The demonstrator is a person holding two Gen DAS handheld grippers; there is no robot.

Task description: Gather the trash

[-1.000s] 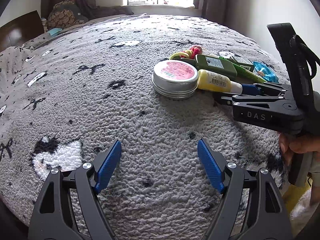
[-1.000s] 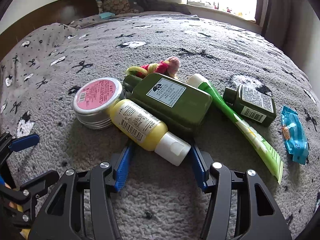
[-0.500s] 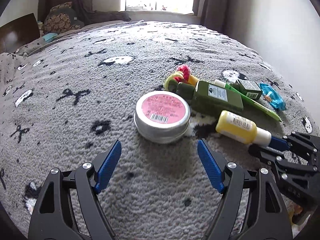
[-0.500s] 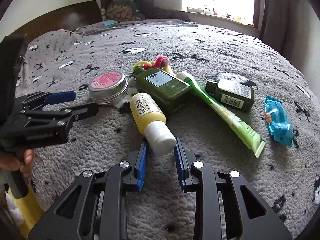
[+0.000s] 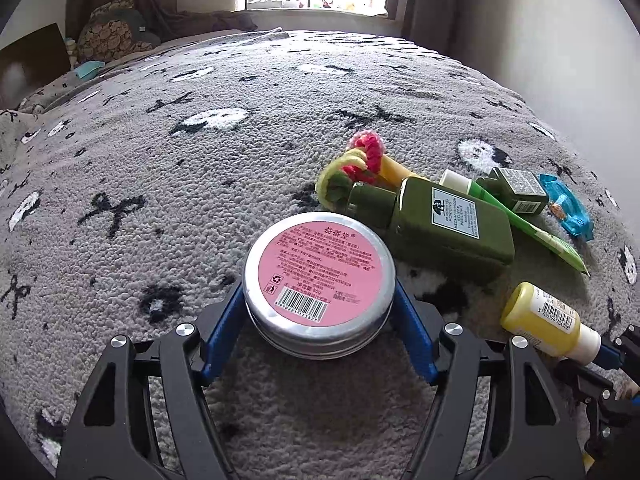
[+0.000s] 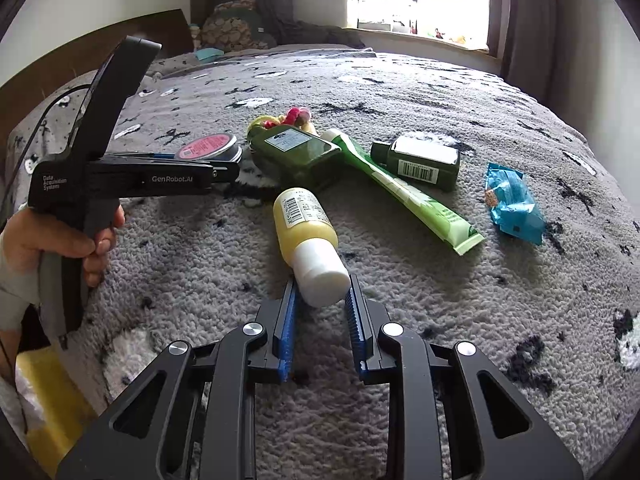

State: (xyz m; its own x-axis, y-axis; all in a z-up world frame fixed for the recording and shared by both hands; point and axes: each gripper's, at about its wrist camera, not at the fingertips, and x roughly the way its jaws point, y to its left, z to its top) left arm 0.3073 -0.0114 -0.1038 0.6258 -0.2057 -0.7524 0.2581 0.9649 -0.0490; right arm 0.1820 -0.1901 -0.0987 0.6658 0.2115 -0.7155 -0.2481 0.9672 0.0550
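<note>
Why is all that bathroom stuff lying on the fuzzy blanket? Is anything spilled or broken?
Nothing looks spilled or broken. It is odd, though: the green tube, large green bottle, small green bottle, blue wrapper, yellow bottle and round tin lie scattered on the blanket, bottles on their sides.

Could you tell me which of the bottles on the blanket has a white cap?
The yellow bottle, whose white cap sits between the right gripper fingers. The large green bottle and small green bottle have dark green caps.
</note>
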